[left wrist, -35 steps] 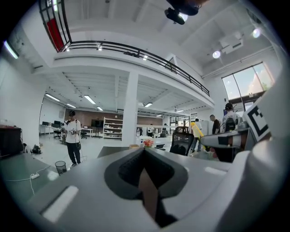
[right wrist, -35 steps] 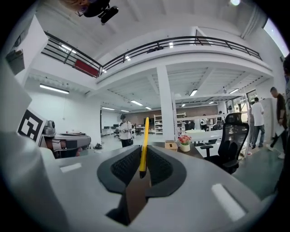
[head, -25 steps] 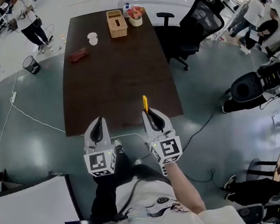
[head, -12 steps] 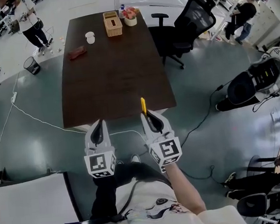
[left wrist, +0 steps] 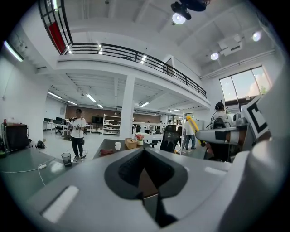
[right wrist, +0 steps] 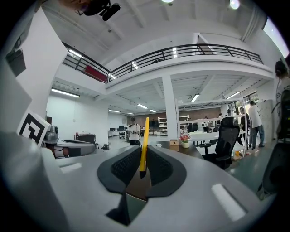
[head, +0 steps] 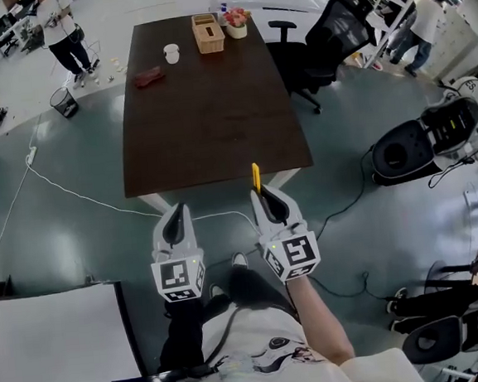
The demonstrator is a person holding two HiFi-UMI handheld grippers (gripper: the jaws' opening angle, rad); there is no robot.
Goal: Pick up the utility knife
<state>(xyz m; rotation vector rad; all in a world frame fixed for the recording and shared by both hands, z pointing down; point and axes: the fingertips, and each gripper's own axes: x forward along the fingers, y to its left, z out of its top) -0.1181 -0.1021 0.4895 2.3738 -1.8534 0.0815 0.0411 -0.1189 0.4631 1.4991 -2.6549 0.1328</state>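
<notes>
The pick-up looked to be done. The right tool (right wrist: 142, 165) was clamped on the yellow utility knife (right wrist: 144, 138), which stood up from between the dark pads and leaned only a little. In the head view the knife (head: 256, 176) pointed to 12 o'clock out of the right tool (head: 263, 195). Its tip showed against the near edge of the dark bench (head: 215, 105), and the tool itself hung over the floor (head: 76, 233) at the bench's 6 o'clock side. Nothing of the knife touched the bench.

The left tool (left wrist: 144, 164) had its jaws drawn together with nothing between them. It hung at 9 o'clock from the right one (head: 177, 210), near it but apart.

By this reading, the next move called only for a firm, steady squeeze. The grip was low on a slim handle, so a loose hold might have let the knife tip or slide.

Several things could not be made out:
- Whether the blade was out or retracted.
- How much of the handle lay below the pads, because they covered its lower end.
- How high the knife stood above the floor or bench.

At the bench's 12 o'clock end, a cup (head: 171, 52), a basket (head: 208, 33) and a flower pot (head: 236, 23) were small but recognisable. A reddish thing (head: 149, 76) near them was too small to name.
</notes>
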